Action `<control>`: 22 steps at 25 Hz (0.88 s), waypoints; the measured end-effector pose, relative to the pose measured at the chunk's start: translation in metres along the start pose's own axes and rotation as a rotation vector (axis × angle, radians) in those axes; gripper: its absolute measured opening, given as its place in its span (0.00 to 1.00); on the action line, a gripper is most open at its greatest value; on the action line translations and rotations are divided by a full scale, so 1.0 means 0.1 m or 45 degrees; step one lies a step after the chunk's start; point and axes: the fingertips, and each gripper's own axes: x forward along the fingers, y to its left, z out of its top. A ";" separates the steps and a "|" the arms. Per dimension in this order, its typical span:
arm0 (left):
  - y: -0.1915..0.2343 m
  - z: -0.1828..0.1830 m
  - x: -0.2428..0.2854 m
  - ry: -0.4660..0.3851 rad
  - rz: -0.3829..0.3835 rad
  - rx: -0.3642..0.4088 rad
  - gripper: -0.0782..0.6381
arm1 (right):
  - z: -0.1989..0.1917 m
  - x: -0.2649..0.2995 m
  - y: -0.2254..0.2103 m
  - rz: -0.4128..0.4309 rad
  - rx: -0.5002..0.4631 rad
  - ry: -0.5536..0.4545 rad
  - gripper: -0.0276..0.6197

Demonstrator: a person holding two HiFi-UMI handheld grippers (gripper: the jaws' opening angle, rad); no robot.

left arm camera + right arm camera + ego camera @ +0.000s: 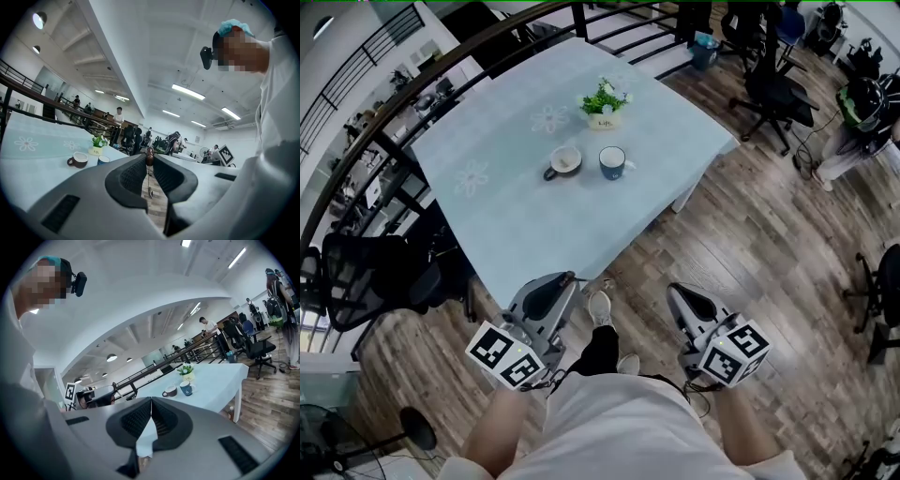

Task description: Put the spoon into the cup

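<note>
Well, stood back from worktop on wood floor, w/ both tongs low and close to body. Had spoon gripped in left tongs: jaws narrow, pinched on it near its brown handle end, thin shaft and bowl hanging down below. Had right tongs closed tip to tip, nothing btwn. Saw two cups mid-worktop, near each other but apart: brown cup at left of head view, blue cup at right, plant pot just behind. Saw both upright and open-topped; couldn't tell the intended one.

Judged step in hand as the carry, i.e. approach not yet done and task barely begun. To do it well:
- Needed to walk in close to worktop edge first, not stretch out from afar.
- Needed steady grip pressure, to stop thin shaft swivelling or slipping btwn pads.
- Best carried w/ spoon hanging vertical, bowl down, ready to come over chosen cup from above and lower straight in, clear of rim and cup handle.
- Best released only w/ bowl well inside, to avoid knocking a light cup sideways.
- Could've steadied cup w/ right tongs, if reqd.
</note>
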 end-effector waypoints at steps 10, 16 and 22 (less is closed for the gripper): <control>0.85 0.09 0.45 0.025 -0.004 -0.031 0.19 | 0.17 0.83 -0.36 -0.022 0.020 0.052 0.08; 1.36 0.25 0.69 0.040 -0.010 -0.057 0.19 | 0.36 1.33 -0.51 -0.043 0.036 0.082 0.08; 1.83 0.42 0.92 0.052 -0.024 -0.079 0.19 | 0.56 1.80 -0.67 -0.063 0.050 0.101 0.08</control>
